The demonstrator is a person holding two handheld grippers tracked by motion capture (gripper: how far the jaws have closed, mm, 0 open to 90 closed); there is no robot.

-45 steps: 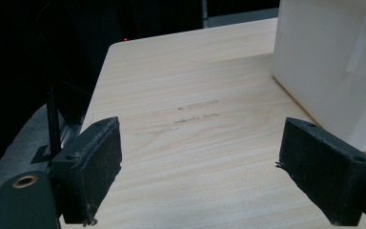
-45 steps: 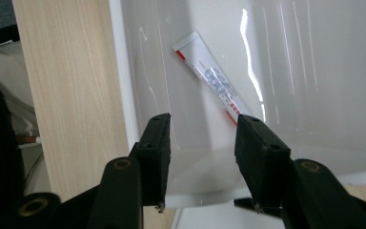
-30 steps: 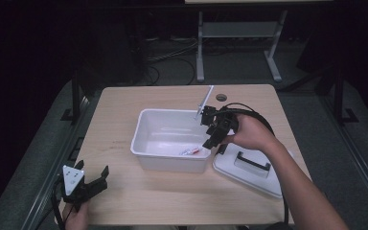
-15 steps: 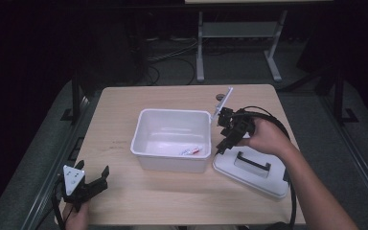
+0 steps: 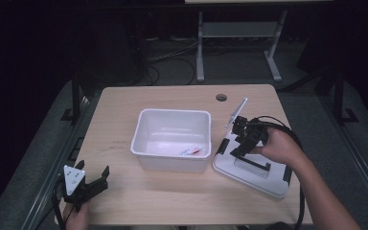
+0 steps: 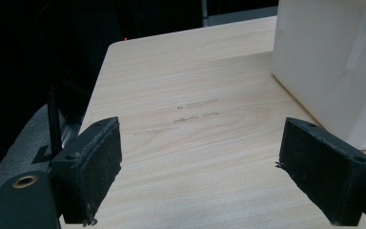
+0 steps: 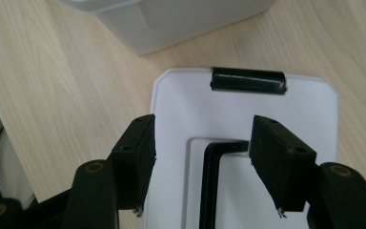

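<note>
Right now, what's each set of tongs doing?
Left tongs: open, empty, above bare table.
Right tongs: open, holding nothing, jaws have just been opening, astride the black handle of the white lid.

A lab-like recording room: lone wooden table (image 5: 124, 110), floor cables (image 5: 172, 52), dark surroundings.

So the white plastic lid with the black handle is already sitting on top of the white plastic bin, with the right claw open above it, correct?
Not quite. The white plastic lid with the black handle lies flat on the wooden table, to the right of the white plastic bin, not on it; the high view shows this. The right claw is indeed open above the lid.
</note>
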